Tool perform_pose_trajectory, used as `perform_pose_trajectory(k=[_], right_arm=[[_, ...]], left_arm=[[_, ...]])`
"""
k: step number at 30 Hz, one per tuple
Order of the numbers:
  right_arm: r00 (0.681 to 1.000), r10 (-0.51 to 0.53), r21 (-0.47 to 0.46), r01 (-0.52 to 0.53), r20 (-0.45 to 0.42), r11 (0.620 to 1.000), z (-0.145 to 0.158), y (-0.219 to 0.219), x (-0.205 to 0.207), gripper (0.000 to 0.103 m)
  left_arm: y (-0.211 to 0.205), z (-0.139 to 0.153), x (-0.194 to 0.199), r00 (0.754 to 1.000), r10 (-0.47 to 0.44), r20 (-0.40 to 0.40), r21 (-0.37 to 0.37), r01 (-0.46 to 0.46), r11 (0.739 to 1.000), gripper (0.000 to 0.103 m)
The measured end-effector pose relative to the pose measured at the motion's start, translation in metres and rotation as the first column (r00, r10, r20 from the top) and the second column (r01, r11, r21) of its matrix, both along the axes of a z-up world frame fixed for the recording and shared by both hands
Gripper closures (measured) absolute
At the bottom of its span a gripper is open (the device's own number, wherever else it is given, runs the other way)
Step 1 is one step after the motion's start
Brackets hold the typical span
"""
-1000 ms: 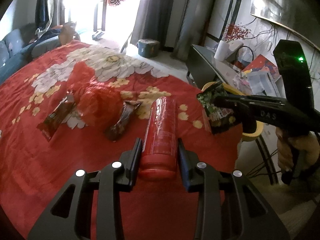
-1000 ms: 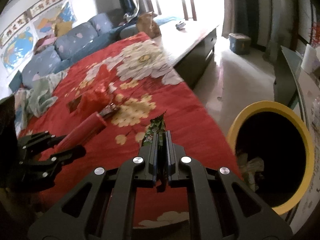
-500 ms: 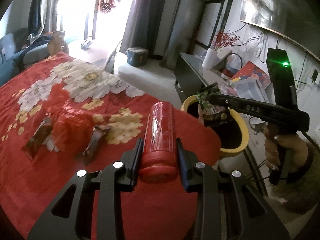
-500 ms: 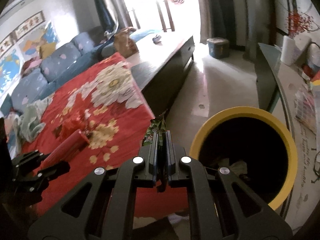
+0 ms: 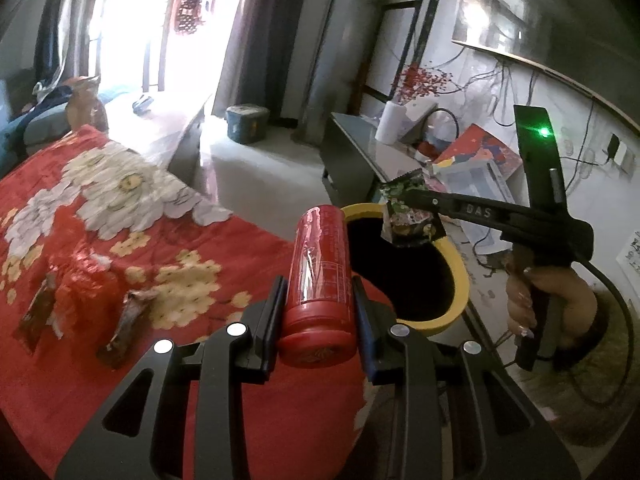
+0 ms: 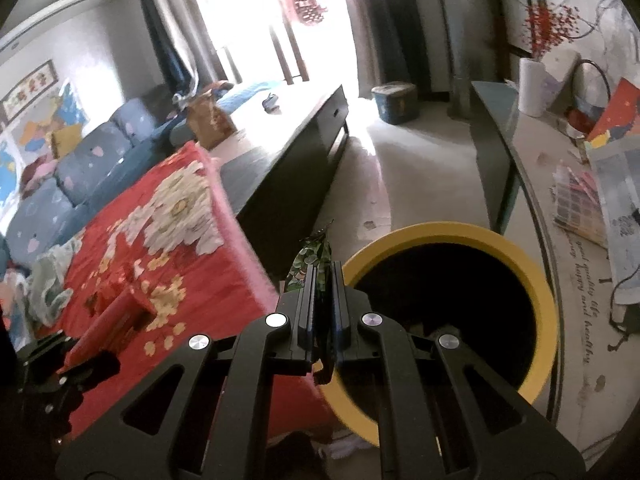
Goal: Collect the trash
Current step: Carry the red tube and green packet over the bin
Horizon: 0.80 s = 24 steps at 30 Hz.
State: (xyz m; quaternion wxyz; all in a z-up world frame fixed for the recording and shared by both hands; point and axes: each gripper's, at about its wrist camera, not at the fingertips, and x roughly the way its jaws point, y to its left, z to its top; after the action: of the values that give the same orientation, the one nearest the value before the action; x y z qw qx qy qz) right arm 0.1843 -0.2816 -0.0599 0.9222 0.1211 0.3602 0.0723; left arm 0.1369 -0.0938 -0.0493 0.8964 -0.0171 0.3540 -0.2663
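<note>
My left gripper (image 5: pixel 318 292) is shut on a red cylindrical can (image 5: pixel 320 276), held in the air at the bed's edge, its far end over the rim of the yellow bin (image 5: pixel 460 276). My right gripper (image 6: pixel 322 276) is shut on a green patterned snack wrapper (image 6: pixel 312 258) beside the near left rim of the yellow bin (image 6: pixel 548 304). In the left wrist view the right gripper (image 5: pixel 400 200) holds the wrapper (image 5: pixel 412 220) above the bin's far rim. The left gripper with the can shows at the lower left of the right wrist view (image 6: pixel 80 356).
A red crumpled bag (image 5: pixel 84 284) and two dark wrappers (image 5: pixel 124 324) lie on the red floral blanket (image 5: pixel 200 380). A dark low cabinet (image 6: pixel 288 184) stands behind the bed. A cluttered side table (image 6: pixel 560 184) is right of the bin. Some trash lies inside the bin.
Both grippers moved right, off the bed toward the yellow bin. The can was lifted from the blanket, and the wrapper now hangs over the bin's rim.
</note>
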Motion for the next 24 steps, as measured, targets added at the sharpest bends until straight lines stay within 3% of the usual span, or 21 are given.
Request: perform_pose_trajectory(k=[24], right_arm=[[0.983,-0.181,0.034,0.181,-0.007,0.983,-0.011,-0.076,-0.002,0.099]], left_arm=[[-0.066,0.0,0.006,0.992,-0.128,0.011,0.03,0.127,0.991,0.073]])
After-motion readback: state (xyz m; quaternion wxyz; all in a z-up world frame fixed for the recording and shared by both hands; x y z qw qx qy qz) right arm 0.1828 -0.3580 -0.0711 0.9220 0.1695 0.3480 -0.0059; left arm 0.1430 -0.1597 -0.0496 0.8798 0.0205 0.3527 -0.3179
